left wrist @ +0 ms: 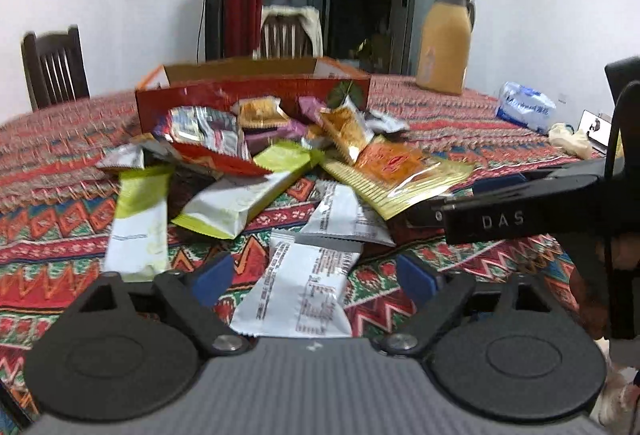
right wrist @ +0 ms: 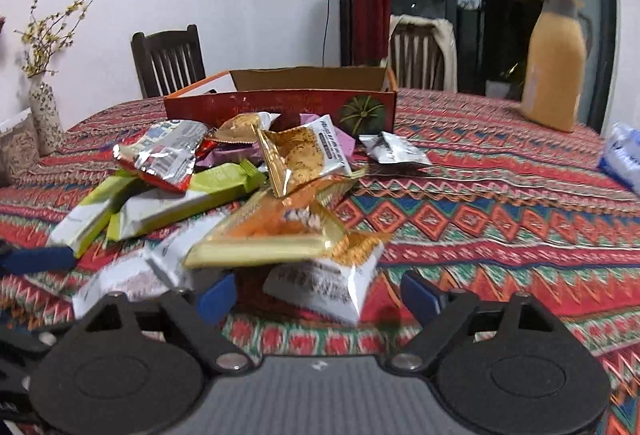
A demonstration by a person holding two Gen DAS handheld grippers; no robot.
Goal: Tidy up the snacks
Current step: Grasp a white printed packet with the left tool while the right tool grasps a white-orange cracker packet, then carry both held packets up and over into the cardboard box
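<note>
A loose heap of snack packets (left wrist: 280, 171) lies on the patterned table (left wrist: 480, 123), directly in front of the open red box (left wrist: 248, 91) that is the likely place for them. The left hand-held gripper (left wrist: 314, 277) hangs with its jaws apart above a white packet (left wrist: 296, 291), gripping nothing; the right hand-held gripper (right wrist: 320, 293) is likewise open and empty, just short of a white-and-orange packet (right wrist: 328, 283) under a gold one (right wrist: 276, 231). To do this step well, each should settle on one packet at the heap's near edge, close across its flat middle rather than a slippery sealed end, and lift clear without dragging neighbours along.
</note>
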